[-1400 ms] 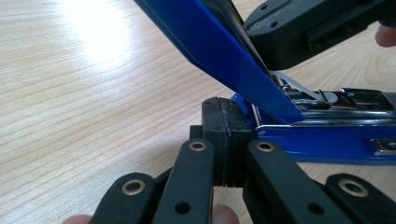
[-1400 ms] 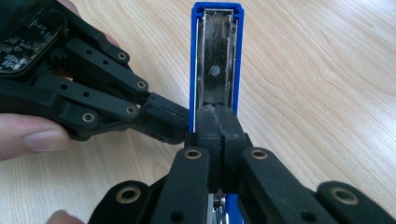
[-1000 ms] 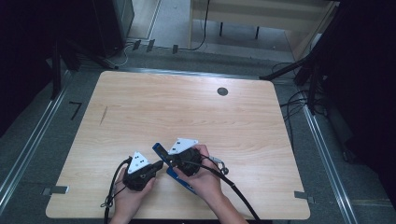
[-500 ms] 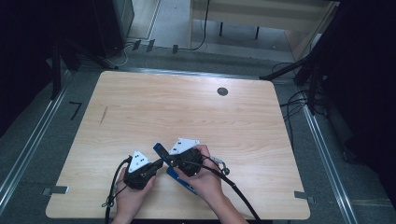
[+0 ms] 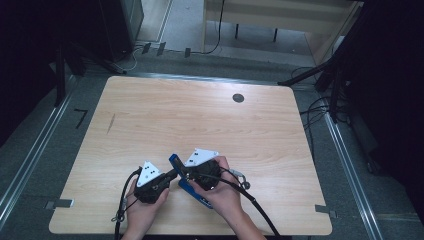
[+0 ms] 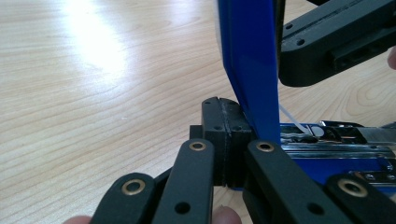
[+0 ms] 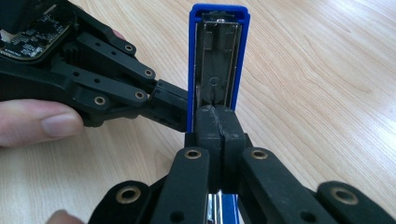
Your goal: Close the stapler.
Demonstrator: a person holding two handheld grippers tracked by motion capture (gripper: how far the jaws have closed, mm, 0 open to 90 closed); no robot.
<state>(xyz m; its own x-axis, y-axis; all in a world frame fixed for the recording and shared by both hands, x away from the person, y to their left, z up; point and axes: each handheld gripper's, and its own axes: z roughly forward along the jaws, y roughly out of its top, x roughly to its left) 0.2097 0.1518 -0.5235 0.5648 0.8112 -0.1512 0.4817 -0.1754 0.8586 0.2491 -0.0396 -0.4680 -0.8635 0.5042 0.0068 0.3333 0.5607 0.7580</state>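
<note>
Stapler (image 5: 192, 186), blue and swung open, sits at the near edge of the wooden table (image 5: 200, 120) between the two hands: its base with the metal staple channel lies flat on the wood, and its top arm (image 7: 217, 60) stands raised, its long axis pointing away from the person. The left gripper (image 5: 172, 175), jaws closed on nothing, presses its tip against the raised arm's side, and the right gripper (image 7: 215, 122), also closed and empty, touches that arm's open underside head-on. Both tips meet the arm from different sides, so I judge the next move hinges on folding or steadying that arm.
</note>
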